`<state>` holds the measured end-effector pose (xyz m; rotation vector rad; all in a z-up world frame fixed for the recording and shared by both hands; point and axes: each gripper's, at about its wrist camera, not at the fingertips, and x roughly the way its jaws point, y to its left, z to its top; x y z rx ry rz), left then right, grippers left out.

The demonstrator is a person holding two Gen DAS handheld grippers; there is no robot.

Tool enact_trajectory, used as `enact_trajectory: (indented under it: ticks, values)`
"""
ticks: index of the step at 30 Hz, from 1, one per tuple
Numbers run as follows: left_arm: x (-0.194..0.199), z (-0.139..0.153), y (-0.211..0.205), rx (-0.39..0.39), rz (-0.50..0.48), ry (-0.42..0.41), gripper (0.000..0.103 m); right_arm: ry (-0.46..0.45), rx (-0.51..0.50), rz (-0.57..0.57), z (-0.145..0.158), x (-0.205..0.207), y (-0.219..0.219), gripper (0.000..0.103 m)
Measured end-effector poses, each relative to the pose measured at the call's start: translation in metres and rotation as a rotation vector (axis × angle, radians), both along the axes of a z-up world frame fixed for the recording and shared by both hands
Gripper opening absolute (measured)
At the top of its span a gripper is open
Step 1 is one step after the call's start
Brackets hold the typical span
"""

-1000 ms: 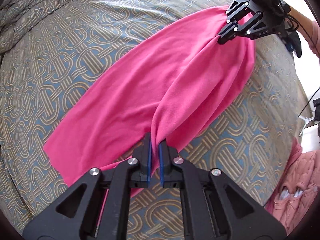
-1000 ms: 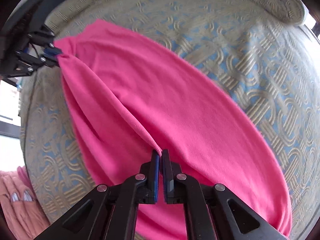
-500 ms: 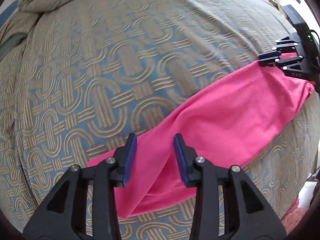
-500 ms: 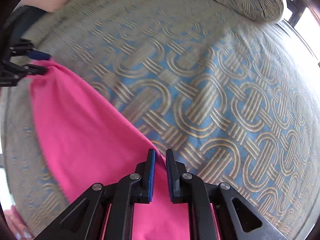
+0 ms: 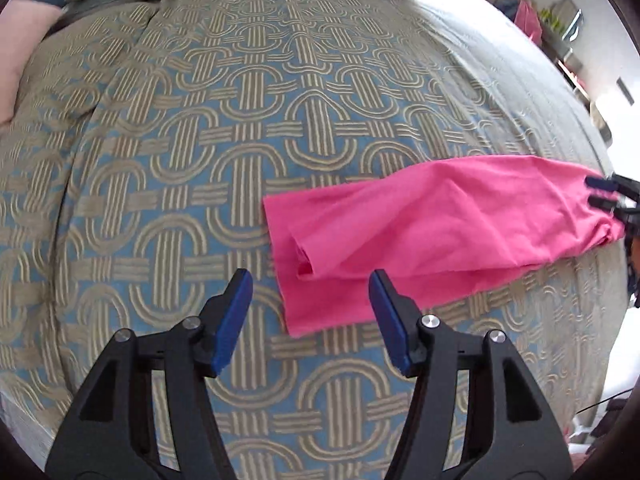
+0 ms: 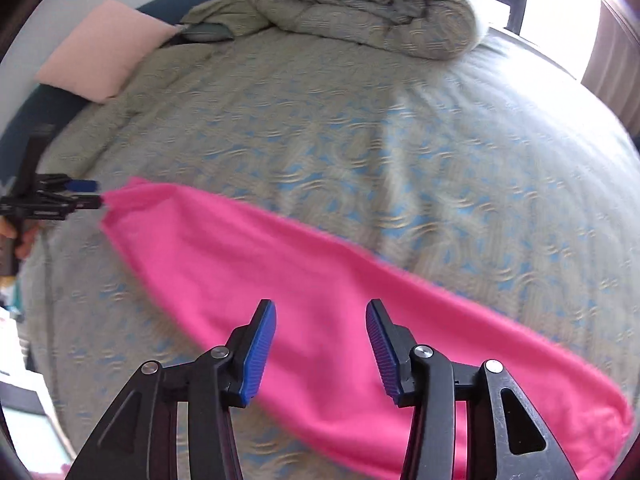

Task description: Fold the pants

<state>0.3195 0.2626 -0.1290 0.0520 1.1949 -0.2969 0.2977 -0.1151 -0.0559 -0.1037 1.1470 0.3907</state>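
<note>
Only the left wrist view shows the pink pants' [image 5: 440, 236] doubled, folded end, lying just ahead of the left claw [image 5: 310, 296], whose jaws stand wide apart and empty. The right claw [image 6: 320, 328], also spread and empty, hovers over the pants' middle. The pants lie on a patterned bedspread [image 6: 400, 160]; beyond sit a bunched duvet [image 6: 372, 4] and pink pillow [image 6: 104, 52].

Patterned bedspread [image 5: 248, 128], pink pillow [image 6: 104, 50], bright window [image 6: 560, 4] behind.
</note>
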Motion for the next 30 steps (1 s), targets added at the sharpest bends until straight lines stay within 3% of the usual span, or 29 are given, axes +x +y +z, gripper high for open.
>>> enact_trajectory:
  ticks: [3, 7, 10, 14, 17, 24, 25, 28, 30]
  values:
    - [-0.019, 0.001, 0.002, -0.015, 0.041, -0.025, 0.062, -0.052, 0.016, 0.082, -0.002, -0.021, 0.051, 0.048]
    - [-0.033, 0.0, 0.008, -0.088, 0.111, -0.048, 0.062, -0.238, -0.106, 0.209, -0.013, -0.044, 0.139, 0.048]
    - [-0.045, 0.009, 0.016, -0.144, 0.157, -0.075, 0.062, -0.315, -0.222, 0.307, -0.032, -0.056, 0.191, 0.048]
    - [-0.053, 0.01, 0.019, -0.177, 0.163, -0.093, 0.062, -0.366, -0.36, 0.318, -0.063, -0.046, 0.222, 0.048]
    - [-0.057, 0.008, 0.022, -0.195, 0.161, -0.107, 0.062, -0.384, -0.403, 0.291, -0.07, -0.033, 0.222, 0.048]
    - [-0.058, -0.001, 0.031, -0.233, 0.191, -0.09, 0.062, -0.389, -0.349, 0.276, -0.068, -0.009, 0.243, 0.047]
    - [-0.058, -0.002, 0.033, -0.246, 0.196, -0.087, 0.062, -0.391, -0.334, 0.275, -0.066, -0.005, 0.248, 0.042]
    - [-0.061, -0.001, 0.035, -0.265, 0.194, -0.092, 0.062, -0.335, -0.231, 0.262, -0.057, 0.007, 0.254, 0.01]
    - [-0.064, 0.0, 0.035, -0.282, 0.186, -0.093, 0.062, -0.282, -0.144, 0.231, -0.051, 0.018, 0.25, 0.007]
